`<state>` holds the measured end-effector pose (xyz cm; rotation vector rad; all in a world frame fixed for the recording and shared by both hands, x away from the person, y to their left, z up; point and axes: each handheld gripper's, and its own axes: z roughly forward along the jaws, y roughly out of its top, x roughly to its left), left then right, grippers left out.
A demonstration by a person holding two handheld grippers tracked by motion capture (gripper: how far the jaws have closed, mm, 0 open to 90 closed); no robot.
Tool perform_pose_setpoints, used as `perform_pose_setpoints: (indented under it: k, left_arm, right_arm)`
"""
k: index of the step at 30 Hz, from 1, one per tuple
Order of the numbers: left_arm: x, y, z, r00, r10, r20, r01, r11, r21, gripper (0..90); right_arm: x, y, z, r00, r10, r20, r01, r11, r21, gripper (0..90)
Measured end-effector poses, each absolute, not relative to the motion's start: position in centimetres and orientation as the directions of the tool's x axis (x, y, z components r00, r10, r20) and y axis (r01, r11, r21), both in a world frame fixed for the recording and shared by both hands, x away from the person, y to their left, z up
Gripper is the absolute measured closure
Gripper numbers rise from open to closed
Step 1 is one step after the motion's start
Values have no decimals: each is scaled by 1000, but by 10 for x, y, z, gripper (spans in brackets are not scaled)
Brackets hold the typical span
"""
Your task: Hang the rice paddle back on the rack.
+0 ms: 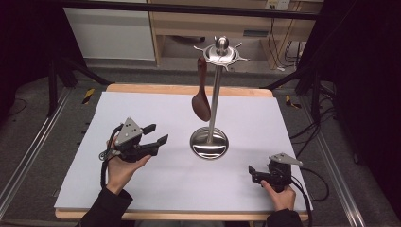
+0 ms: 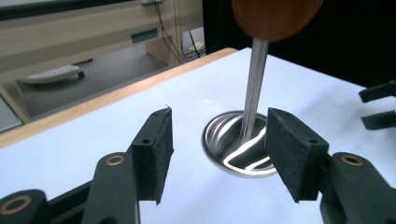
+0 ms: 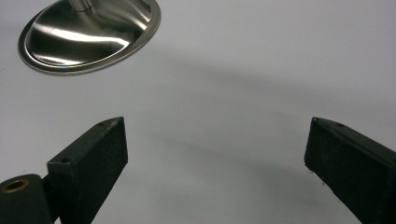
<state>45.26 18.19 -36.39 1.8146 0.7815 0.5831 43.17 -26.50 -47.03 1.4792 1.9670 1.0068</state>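
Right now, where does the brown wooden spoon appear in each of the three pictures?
High view: the spoon hangs from the metal stand's top hooks, upper centre, left of the pole.
Left gripper view: its round bowl shows at the top edge, right of centre, before the pole.
Right gripper view: not in it.
Shared landmark: the stand's shiny round base.
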Motion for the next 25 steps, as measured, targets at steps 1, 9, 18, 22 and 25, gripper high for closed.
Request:
perform_pose_setpoints:
  k: [1,9,18,22,25]
  left_arm:
    - [452,184,-368,667,744,24,250,-254,934,408]
    - [445,203,-397,632,775,3,309,-255,916,384]
    - [443,222,-430,557,830,20,380,-276,883,349]
    - [443,231,-439,531,848,7,408,-262,875,339]
    - [443,238,-445,518,855,8,425,-266,865,331]
  right_arm:
    - [432,-266,-470,-305,951,50,598,150,787,65]
    - [430,-266,-469,-300,953,46,601,151,785,64]
    - [428,-268,-469,-290,956,50,607,143,781,64]
    - [427,-271,-471,-288,957,39,611,152,777,65]
    - [426,-273,-473,-284,958,40,616,150,773,65]
